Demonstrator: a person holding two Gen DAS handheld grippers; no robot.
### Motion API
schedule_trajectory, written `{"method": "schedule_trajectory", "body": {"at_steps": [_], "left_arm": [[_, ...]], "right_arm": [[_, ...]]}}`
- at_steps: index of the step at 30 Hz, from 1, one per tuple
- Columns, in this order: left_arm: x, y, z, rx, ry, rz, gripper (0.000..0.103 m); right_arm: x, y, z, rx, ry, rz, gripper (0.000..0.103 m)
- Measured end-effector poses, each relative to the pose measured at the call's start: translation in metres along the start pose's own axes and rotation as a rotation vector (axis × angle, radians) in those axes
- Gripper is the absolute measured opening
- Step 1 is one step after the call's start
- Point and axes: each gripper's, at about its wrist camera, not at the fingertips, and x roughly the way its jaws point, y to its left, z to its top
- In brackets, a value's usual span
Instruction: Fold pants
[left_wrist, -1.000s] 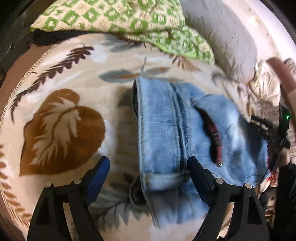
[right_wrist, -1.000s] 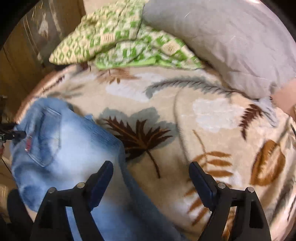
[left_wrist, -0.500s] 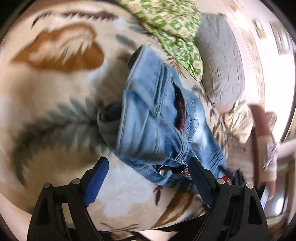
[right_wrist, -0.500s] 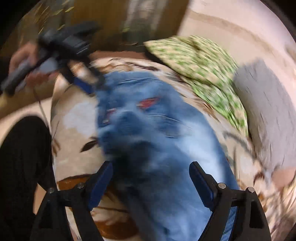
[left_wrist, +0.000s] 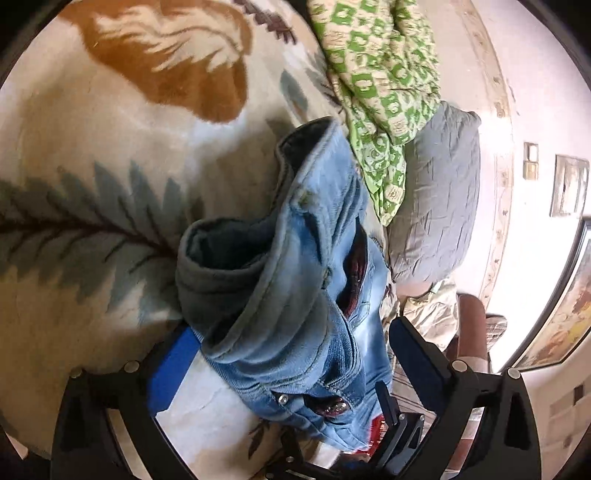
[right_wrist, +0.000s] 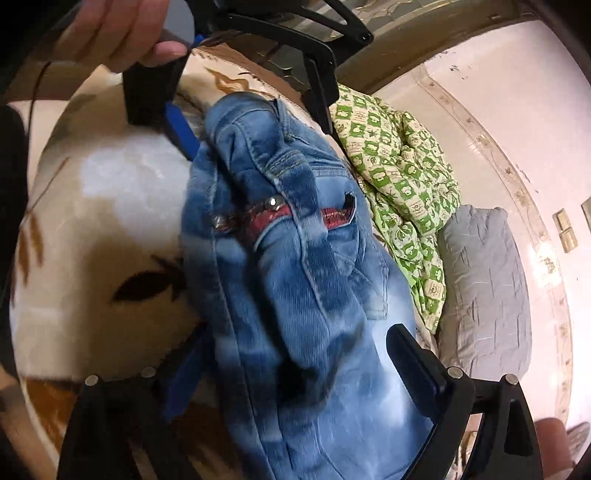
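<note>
A pair of faded light-blue denim pants (left_wrist: 314, 306) lies bunched in a thick, rumpled fold on a bed covered by a cream plush blanket printed with brown and grey-green leaves (left_wrist: 110, 155). In the left wrist view the dark lining of the pants shows at an open hem, and red trim and metal rivets mark the pockets.

The left gripper (left_wrist: 291, 354) sits low over the bundle, its jaws opening, wide apart. The denim lies between its blue-padded finger (left_wrist: 173, 369) and its black finger, with neither visibly pressing in.

The right gripper (right_wrist: 295, 369) faces the bundle from the other end. Its jaws are also opening, set wide on either side of the denim, which fills the gap without being visibly squeezed. In this view the left gripper appears beyond the pants, gripped by a person's hand (right_wrist: 122, 33).

Beyond the pants, toward the pale wall, lie a crumpled green-and-cream patterned quilt (right_wrist: 402, 192) and, next to it, a grey pillow (right_wrist: 484, 291).
</note>
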Motion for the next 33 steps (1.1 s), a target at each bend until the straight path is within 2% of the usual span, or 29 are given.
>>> {"method": "schedule_trajectory", "body": {"at_steps": [1,2,3,4,5,6,9,14,17,20,21,22,24,25,26,27,28,29,30,33], "left_arm": [[0.001,-0.003,-0.001,0.031,-0.003,0.031,0.089],[0.003,-0.003,-0.002,0.049,-0.004,0.061,0.061],[0.004,-0.002,-0.001,0.073,0.003,0.099,0.034],[0.004,0.003,0.000,0.078,0.018,0.098,0.034],[0.001,0.008,0.002,0.076,0.019,0.083,0.031],[-0.001,0.010,0.003,0.080,0.022,0.071,0.029],[-0.011,0.004,0.007,0.112,0.008,0.051,0.025],[-0.047,-0.020,0.021,0.193,-0.070,0.021,0.023],[-0.055,-0.019,0.031,0.208,-0.094,0.051,0.023],[-0.039,0.004,0.033,0.179,-0.032,0.133,0.023],[-0.031,0.013,0.034,0.166,-0.017,0.160,0.025],[-0.026,0.024,0.034,0.153,-0.010,0.173,0.027],[-0.025,0.035,0.035,0.128,-0.018,0.110,0.031],[-0.028,0.036,0.035,0.119,-0.019,0.087,0.036],[-0.033,0.033,0.035,0.115,-0.026,0.080,0.053],[-0.039,0.028,0.034,0.125,-0.039,0.080,0.081],[-0.048,0.020,0.032,0.144,-0.069,0.096,0.096],[-0.057,0.013,0.031,0.155,-0.102,0.121,0.103],[-0.066,0.003,0.031,0.183,-0.138,0.148,0.103],[-0.080,-0.023,0.032,0.251,-0.138,0.139,0.103]], "right_arm": [[0.002,0.000,0.002,0.009,0.001,-0.004,0.092],[0.002,0.000,0.003,0.014,0.000,-0.002,0.086],[0.004,0.000,0.004,0.021,0.004,0.014,0.059],[0.006,0.002,0.005,0.022,0.019,0.024,0.031],[0.009,0.004,0.006,0.023,0.042,0.040,0.030],[0.009,0.005,0.007,0.022,0.043,0.045,0.025],[0.005,0.006,0.009,0.028,0.034,0.041,0.021],[-0.003,-0.002,0.026,0.062,0.005,0.031,0.018],[-0.003,-0.001,0.045,0.087,-0.008,0.027,0.018],[0.009,0.015,0.051,0.079,0.043,0.045,0.018],[0.018,0.026,0.048,0.055,0.085,0.062,0.019],[0.019,0.033,0.047,0.036,0.087,0.041,0.021],[0.016,0.047,0.045,-0.030,0.061,-0.049,0.026],[0.014,0.049,0.044,-0.043,0.057,-0.068,0.034],[0.012,0.046,0.044,-0.037,0.055,-0.074,0.042],[0.011,0.040,0.043,-0.021,0.053,-0.086,0.068],[0.008,0.031,0.042,0.008,0.043,-0.105,0.092],[0.003,0.022,0.040,0.042,0.028,-0.104,0.102],[-0.005,0.009,0.036,0.092,0.003,-0.087,0.103],[-0.017,-0.012,0.026,0.163,0.006,-0.089,0.103]]}}
